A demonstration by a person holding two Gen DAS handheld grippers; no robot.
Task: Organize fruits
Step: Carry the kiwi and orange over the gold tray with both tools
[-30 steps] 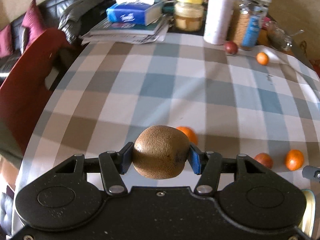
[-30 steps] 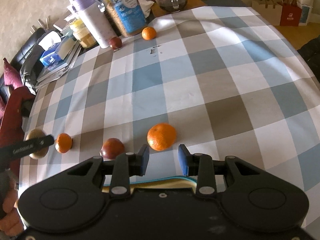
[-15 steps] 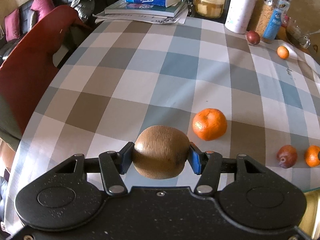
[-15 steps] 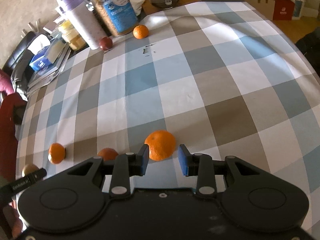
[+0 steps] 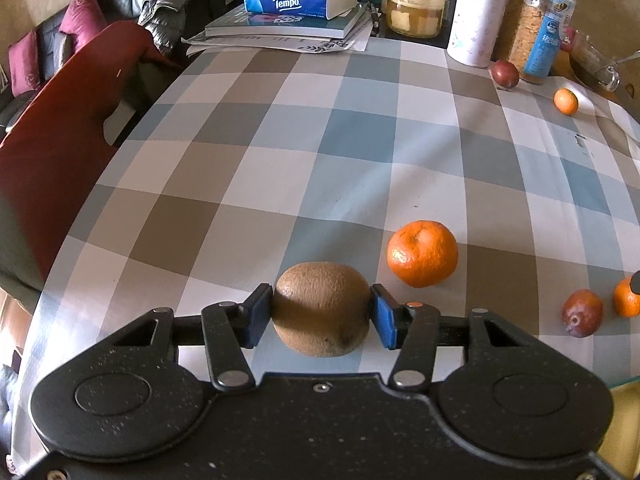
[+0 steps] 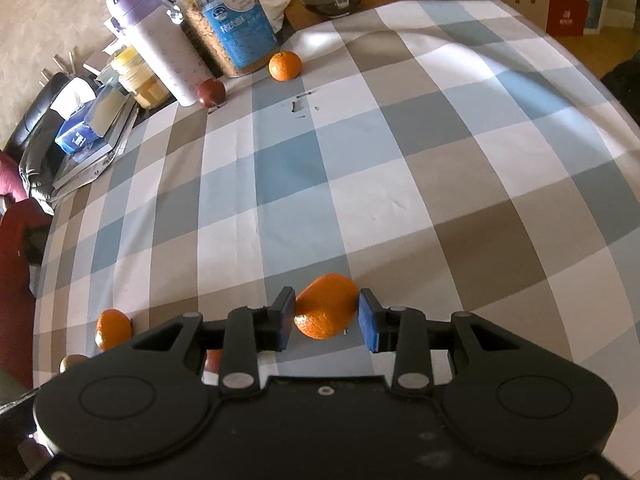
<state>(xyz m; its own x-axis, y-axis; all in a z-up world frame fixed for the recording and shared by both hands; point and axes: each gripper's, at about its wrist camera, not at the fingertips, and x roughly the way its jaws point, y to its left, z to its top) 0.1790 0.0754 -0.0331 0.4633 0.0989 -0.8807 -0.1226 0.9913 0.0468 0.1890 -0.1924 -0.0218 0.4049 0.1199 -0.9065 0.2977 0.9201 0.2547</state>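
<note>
Clamping a kiwi (image 5: 322, 308), the left gripper (image 5: 322, 314) holds firm; the right gripper (image 6: 326, 318), just widened, straddles a mandarin (image 6: 328, 306) without touching it.

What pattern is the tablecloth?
The tablecloth is checked in blue, grey-brown and white, clearest in the right wrist view.

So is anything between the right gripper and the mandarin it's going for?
Nothing visible. The mandarin already sits between the right gripper's fingers, which have just been opening. The left pad appears to touch it; a slight gap shows at the right pad.
</note>
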